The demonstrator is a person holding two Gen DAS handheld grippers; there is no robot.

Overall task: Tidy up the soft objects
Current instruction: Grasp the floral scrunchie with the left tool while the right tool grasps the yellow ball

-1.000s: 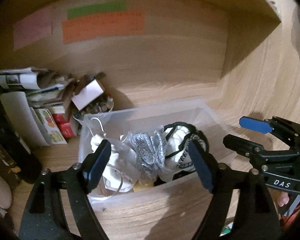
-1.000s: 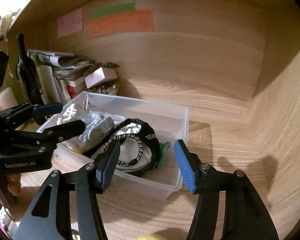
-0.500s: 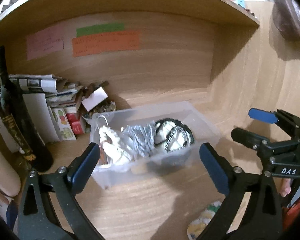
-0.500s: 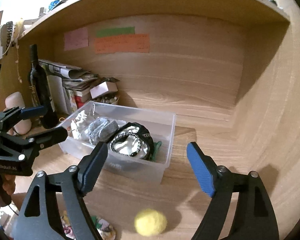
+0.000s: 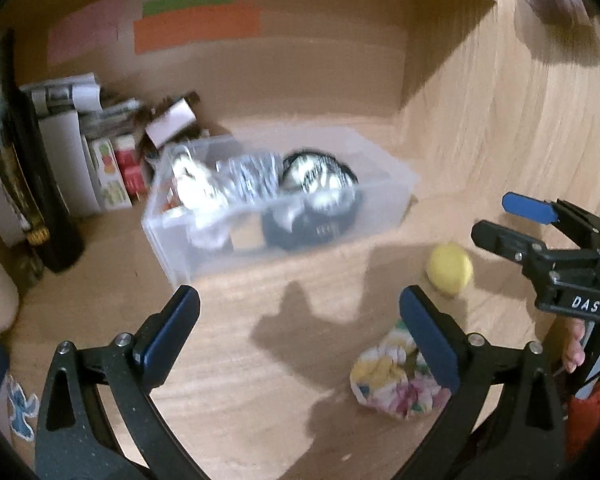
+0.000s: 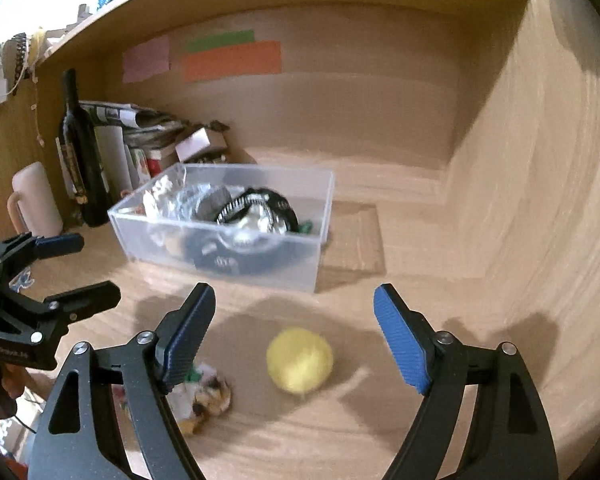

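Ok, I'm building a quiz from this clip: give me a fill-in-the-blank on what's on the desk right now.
1. The yellow ball lies on the desk, outside the clear ____.
2. Both the left gripper and the right gripper are ____.
3. The floral cloth lies on the desk beside the ____ gripper's finger.
4. Above the bin, the widest paper strip on the back wall is ____.

Missing words: bin; open; left; orange
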